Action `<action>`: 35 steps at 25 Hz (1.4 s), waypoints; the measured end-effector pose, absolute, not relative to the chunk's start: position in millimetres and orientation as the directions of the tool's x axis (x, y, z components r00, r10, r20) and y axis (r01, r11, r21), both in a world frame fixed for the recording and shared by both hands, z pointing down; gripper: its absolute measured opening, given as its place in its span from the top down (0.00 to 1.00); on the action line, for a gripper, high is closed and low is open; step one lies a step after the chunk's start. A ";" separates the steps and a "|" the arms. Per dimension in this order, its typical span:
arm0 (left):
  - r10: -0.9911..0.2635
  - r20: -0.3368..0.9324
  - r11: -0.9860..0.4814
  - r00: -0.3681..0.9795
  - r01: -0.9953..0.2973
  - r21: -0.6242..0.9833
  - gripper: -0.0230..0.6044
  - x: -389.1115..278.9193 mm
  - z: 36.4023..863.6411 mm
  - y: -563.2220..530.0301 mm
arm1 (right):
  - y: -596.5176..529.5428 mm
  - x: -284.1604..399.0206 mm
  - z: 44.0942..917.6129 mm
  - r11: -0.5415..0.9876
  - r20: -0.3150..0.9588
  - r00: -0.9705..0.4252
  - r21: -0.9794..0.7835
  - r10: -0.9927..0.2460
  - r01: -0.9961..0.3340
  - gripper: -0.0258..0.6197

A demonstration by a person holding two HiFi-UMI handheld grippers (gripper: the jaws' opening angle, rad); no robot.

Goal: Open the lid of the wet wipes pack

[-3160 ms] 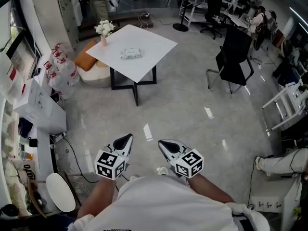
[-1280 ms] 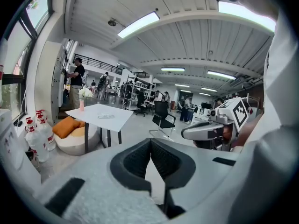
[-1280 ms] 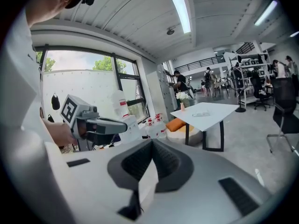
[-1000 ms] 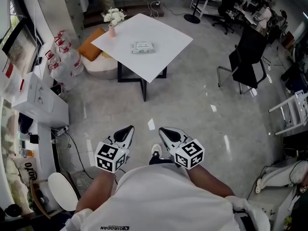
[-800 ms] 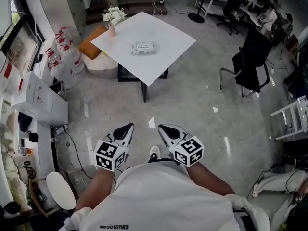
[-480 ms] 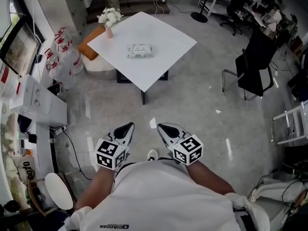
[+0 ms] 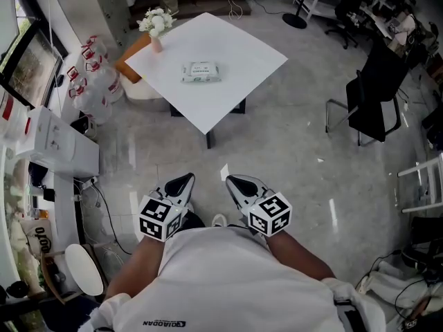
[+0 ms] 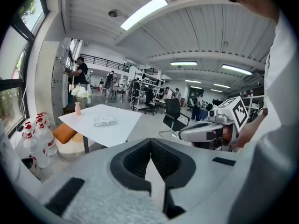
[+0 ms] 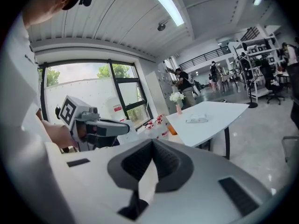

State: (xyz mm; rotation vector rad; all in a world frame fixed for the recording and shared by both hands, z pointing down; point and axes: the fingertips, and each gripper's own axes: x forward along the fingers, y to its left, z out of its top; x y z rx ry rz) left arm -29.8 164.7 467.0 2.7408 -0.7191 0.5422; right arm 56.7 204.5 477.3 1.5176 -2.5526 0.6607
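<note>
The flat, pale green-and-white wet wipes pack point(image 7: 201, 72) lies loose near the middle of the white square desk point(image 7: 243, 44), in the upper centre of the head view. It is too small there to tell whether its lid is shut. A pink vase of white flowers point(image 7: 155, 28) stands at the desk's upper-left corner, apart from the pack. Well away from both, at the lower centre of the frame, the left gripper point(image 7: 181, 182) and right gripper point(image 7: 235, 183) are held close to the person's body above the grey floor. Each gripper's own view shows its jaws pressed together with nothing between them. By my reading the task has not begun, and the whole approach remains. The main hazard lies in the pack's lightness: if 1 gripper pulls at the lid tab while the other fails to pin the body, the whole pack will probably lift or slide instead of opening. A careless reach from the left could also tip the vase.
</note>
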 end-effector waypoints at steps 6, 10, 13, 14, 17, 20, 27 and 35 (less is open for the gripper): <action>-0.419 0.419 -0.840 0.806 -0.519 0.158 0.95 -30.3 477.9 154.5 | 198.0 60.5 486.5 0.409 0.317 -0.498 -0.307 -0.807 -0.859 0.95; -0.403 0.410 -0.851 0.818 -0.500 0.162 0.95 -16.1 478.3 138.3 | 188.6 67.1 484.6 0.403 0.324 -0.487 -0.294 -0.811 -0.867 0.95; -0.387 0.402 -0.862 0.830 -0.480 0.163 0.95 -2.9 473.3 127.2 | 184.1 71.9 485.2 0.396 0.333 -0.481 -0.294 -0.811 -0.870 0.95; -0.383 0.398 -0.865 0.833 -0.475 0.161 0.95 1.0 471.1 123.5 | 182.1 73.9 486.0 0.393 0.338 -0.478 -0.293 -0.811 -0.872 0.95; -0.382 0.395 -0.865 0.835 -0.474 0.165 0.95 6.1 470.2 110.7 | 171.5 78.1 490.7 0.384 0.351 -0.475 -0.297 -0.807 -0.874 0.95; -0.387 0.408 -0.853 0.827 -0.489 0.180 0.95 2.7 478.6 97.7 | 157.5 79.3 495.7 0.386 0.364 -0.479 -0.301 -0.799 -0.872 0.95; -0.433 0.415 -0.829 0.800 -0.534 0.166 0.95 -9.7 482.9 33.6 | 99.7 84.3 500.8 0.387 0.378 -0.481 -0.299 -0.791 -0.872 0.95; -0.408 0.409 -0.850 0.816 -0.503 0.155 0.95 0.7 466.6 -62.1 | -2.4 88.3 482.7 0.378 0.390 -0.461 -0.273 -0.797 -0.885 0.95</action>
